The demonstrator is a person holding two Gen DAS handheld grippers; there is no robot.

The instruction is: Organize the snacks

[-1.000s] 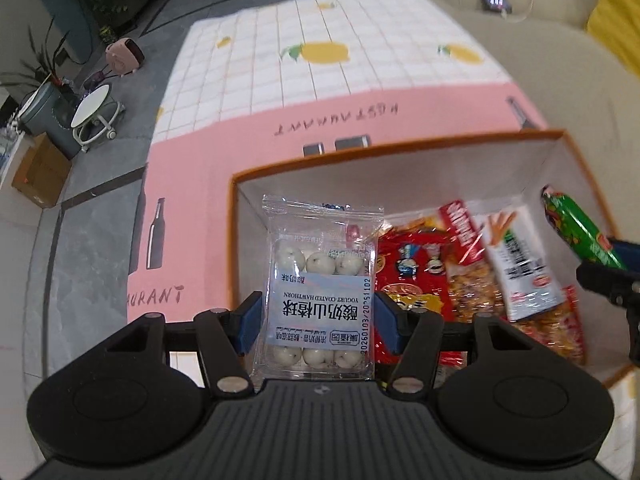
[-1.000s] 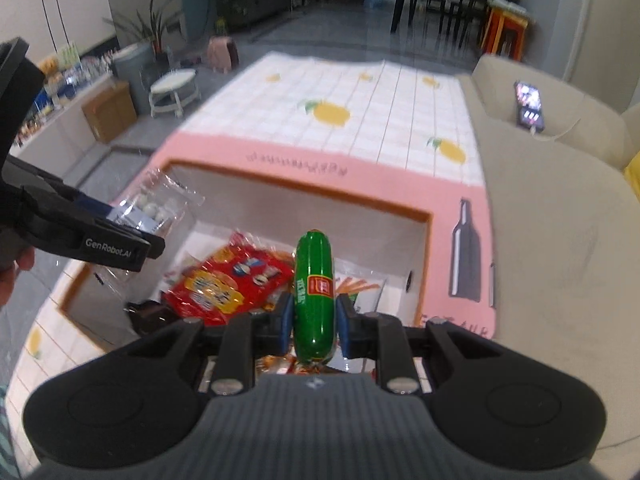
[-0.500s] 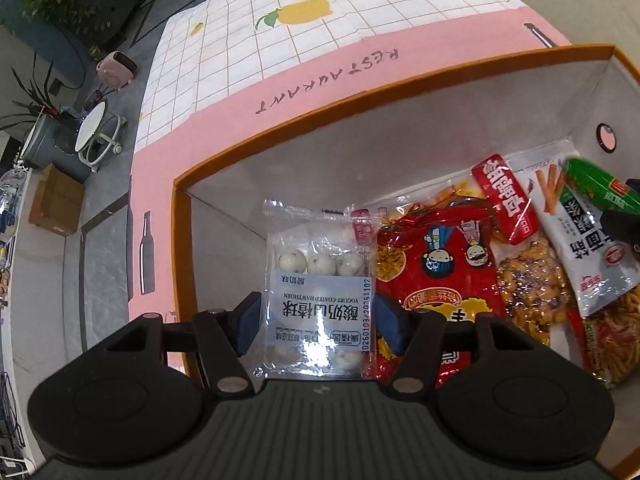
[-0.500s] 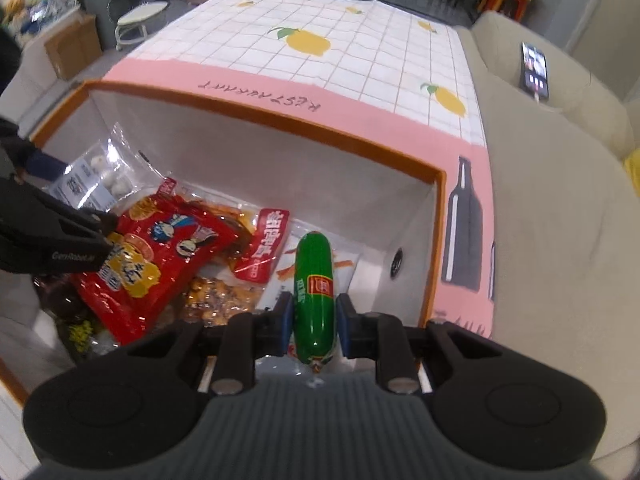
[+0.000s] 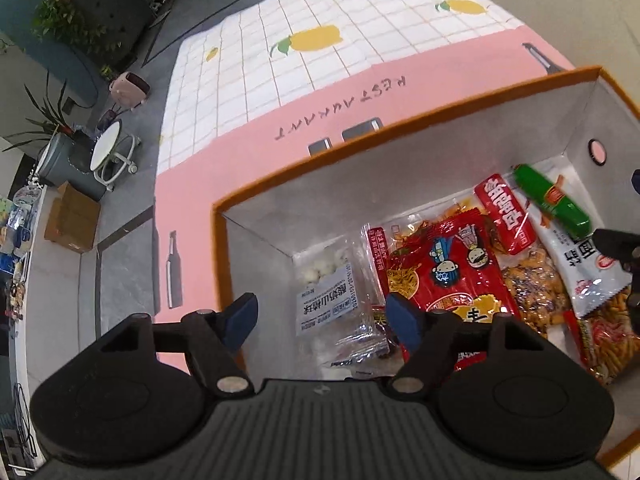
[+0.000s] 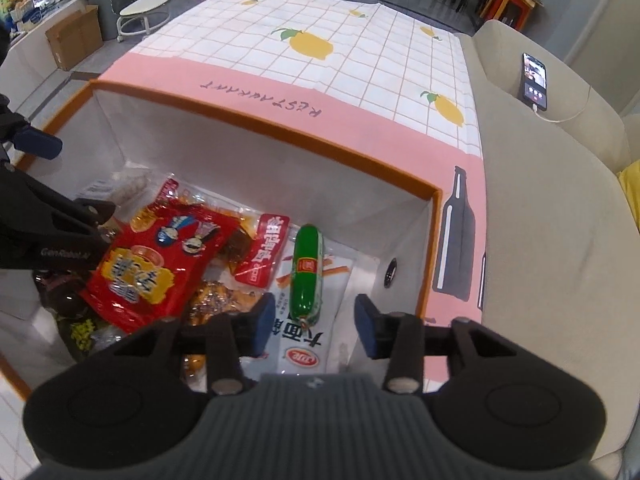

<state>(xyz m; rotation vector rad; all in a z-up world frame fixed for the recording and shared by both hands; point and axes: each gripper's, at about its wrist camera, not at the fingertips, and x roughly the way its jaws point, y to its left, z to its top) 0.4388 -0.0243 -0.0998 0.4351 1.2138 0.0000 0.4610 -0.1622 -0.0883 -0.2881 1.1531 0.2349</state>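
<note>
An orange-rimmed white box (image 5: 360, 148) (image 6: 280, 132) holds several snack packs. My left gripper (image 5: 322, 318) is open and empty above the box's left end, over the clear yogurt hawthorn ball pack (image 5: 336, 300) that lies on the box floor. My right gripper (image 6: 314, 326) is open and empty above the right end, just over the green sausage (image 6: 306, 276) (image 5: 552, 200), which lies on a white snack bag (image 6: 308, 320). A large red noodle snack bag (image 6: 160, 260) (image 5: 456, 272) lies in the middle.
The box stands on a pink and white checked cloth (image 6: 320, 48) with lemon prints. A beige sofa (image 6: 560, 200) with a phone (image 6: 534, 80) on it lies to the right. A stool (image 5: 108, 152), bin and cardboard box stand far left.
Both grippers opened. The left let go of the hawthorn ball pack and the right let go of the green sausage; both now lie in the box. Both grippers drew back a little.
</note>
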